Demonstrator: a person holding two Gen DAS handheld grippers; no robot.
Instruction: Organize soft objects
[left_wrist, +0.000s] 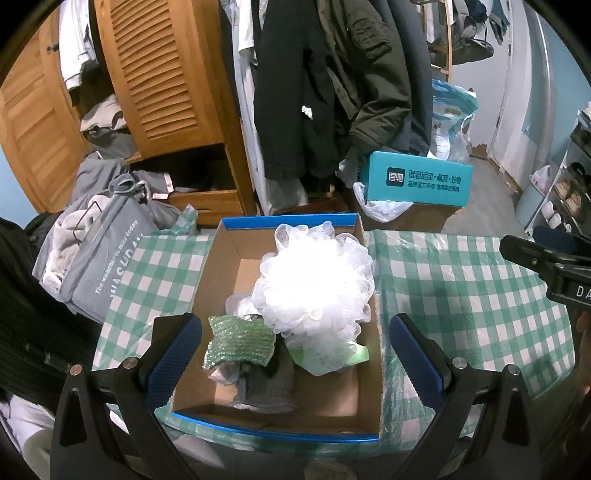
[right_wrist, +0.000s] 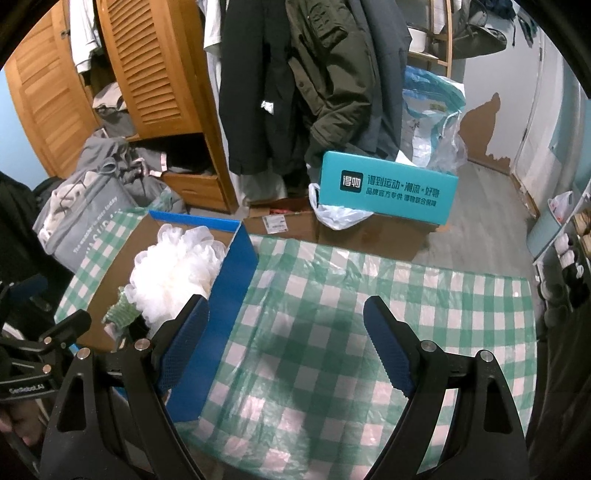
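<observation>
Behind the checked tablecloth (right_wrist: 332, 314) — a teal box (right_wrist: 386, 190), hanging coats (right_wrist: 317, 74), a louvred wardrobe (left_wrist: 162, 70) and a grey bag (left_wrist: 99, 266).

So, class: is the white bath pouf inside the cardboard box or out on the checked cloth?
Inside. The white bath pouf sits within the cardboard box walls, beside a green sponge.

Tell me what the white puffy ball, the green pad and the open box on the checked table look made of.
White puffy ball: gathered plastic mesh, likely nylon, ruffled and translucent. Green pad: knitted scouring fibre, slightly glittery weave. Open box: brown cardboard inside, glossy blue outside and rim.
</observation>
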